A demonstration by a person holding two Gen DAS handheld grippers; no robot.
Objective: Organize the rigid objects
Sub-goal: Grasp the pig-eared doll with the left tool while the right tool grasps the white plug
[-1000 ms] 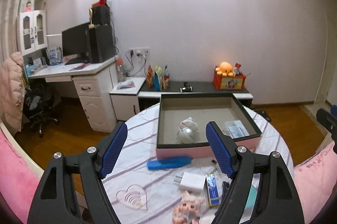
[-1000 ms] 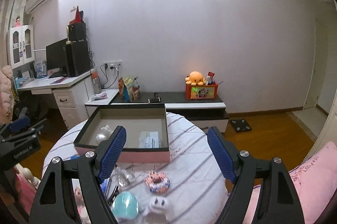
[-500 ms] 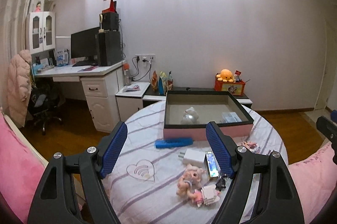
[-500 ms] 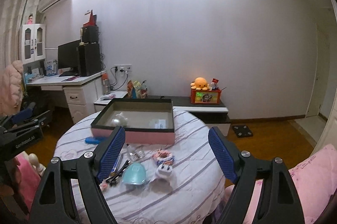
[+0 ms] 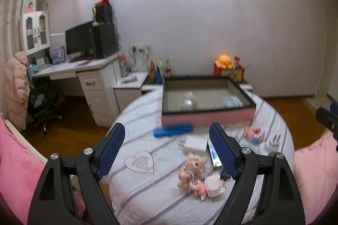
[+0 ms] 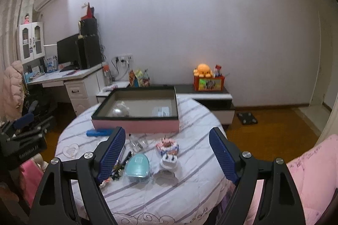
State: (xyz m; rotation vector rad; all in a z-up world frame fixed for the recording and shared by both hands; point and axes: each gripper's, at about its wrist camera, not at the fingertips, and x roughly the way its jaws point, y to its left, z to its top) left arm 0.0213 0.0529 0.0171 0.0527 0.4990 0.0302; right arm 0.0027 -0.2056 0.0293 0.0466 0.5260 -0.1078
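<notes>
A pink box with a dark rim (image 5: 208, 119) (image 6: 135, 126) stands at the far side of a round table with a striped cloth (image 5: 147, 182) (image 6: 190, 182); a white toy (image 5: 189, 101) and a packet (image 6: 161, 111) lie in it. In front of it lie a blue flat bar (image 5: 173, 130) (image 6: 98, 132), a white charger (image 5: 195, 143), a pink doll (image 5: 191, 168), a teal case (image 6: 138, 168), a white plug (image 6: 169, 162) and a pink round toy (image 6: 168, 145). My left gripper (image 5: 169, 144) and right gripper (image 6: 166, 148) are both open and empty, above the near half of the table.
A white desk with a monitor (image 5: 80, 41) stands at the left, with a low cabinet (image 6: 207, 96) and an orange plush on a red box (image 6: 208, 79) against the back wall. Pink bedding (image 5: 14, 161) (image 6: 312, 172) flanks the table. The other gripper shows at the left edge of the right wrist view (image 6: 23, 136).
Both grippers drew back from the box and rose, so more of the table and the loose objects came into view. Both stayed open and empty.
</notes>
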